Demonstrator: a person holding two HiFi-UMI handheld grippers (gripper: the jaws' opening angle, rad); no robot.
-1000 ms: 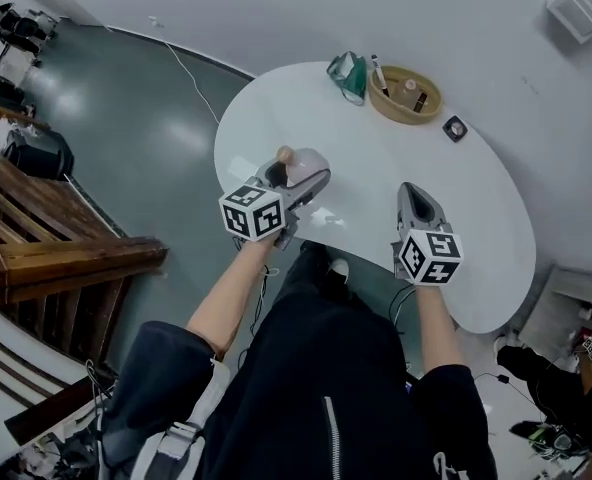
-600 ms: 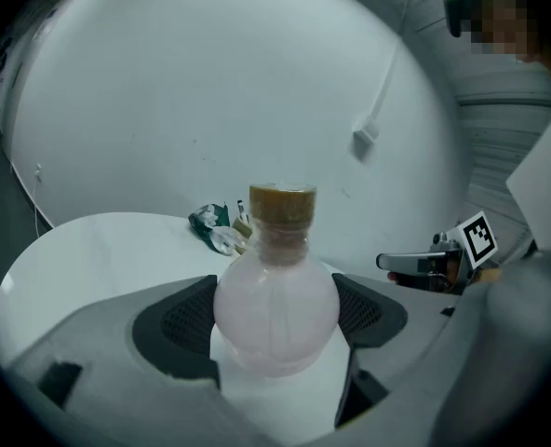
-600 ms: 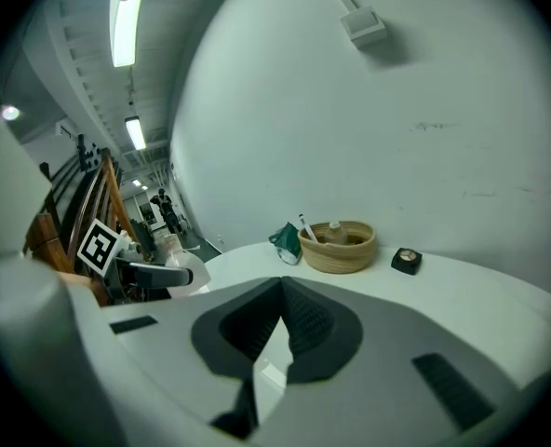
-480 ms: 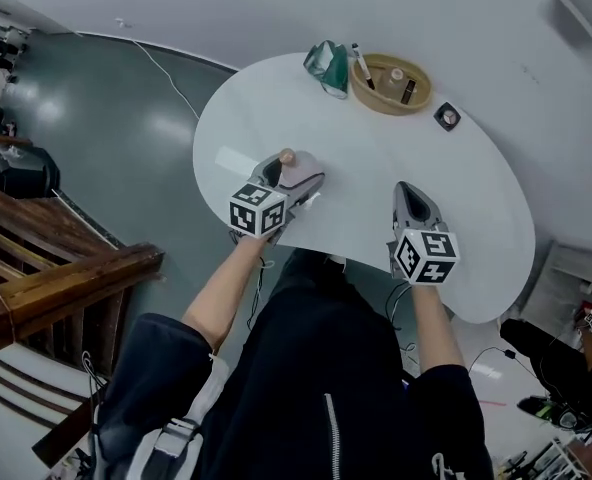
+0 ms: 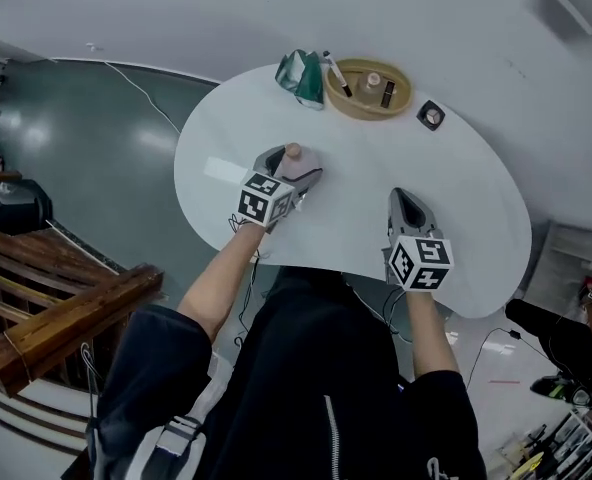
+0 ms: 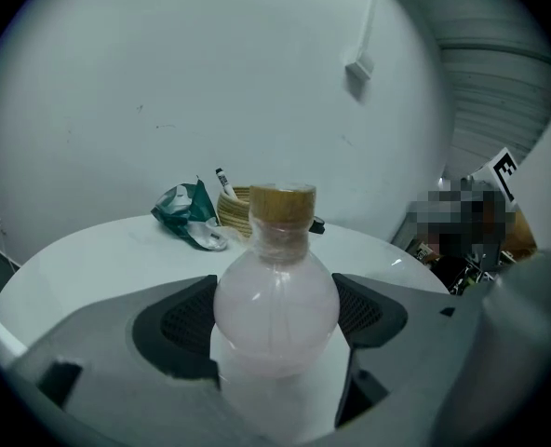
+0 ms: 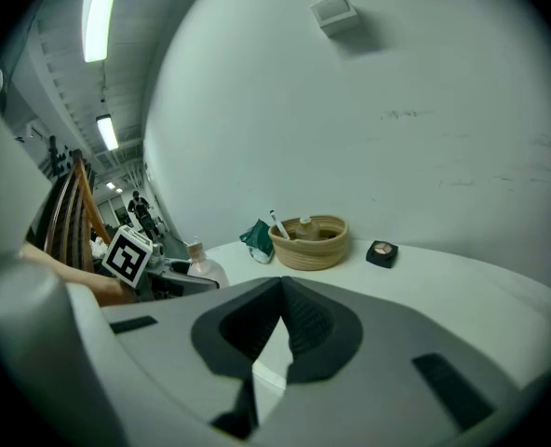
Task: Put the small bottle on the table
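A small bottle (image 6: 275, 296) of pale pink liquid with a tan cap stands upright between the jaws of my left gripper (image 6: 277, 322), which is shut on its body. In the head view the bottle (image 5: 293, 153) and left gripper (image 5: 292, 167) are over the left part of the white table (image 5: 466, 218). I cannot tell whether the bottle's base touches the tabletop. My right gripper (image 5: 404, 201) hovers over the table's near edge; in the right gripper view it (image 7: 279, 289) is shut with nothing in it. The bottle (image 7: 201, 266) also shows there at the left.
At the table's far side stand a woven basket (image 5: 376, 90) holding a pen and small items, a crumpled green bag (image 5: 301, 76) and a small black compact (image 5: 431, 115). Wooden stairs (image 5: 66, 318) lie to the left, and a cable runs across the grey floor.
My left gripper has carried the bottle a little farther in over the table. The right gripper has barely moved.
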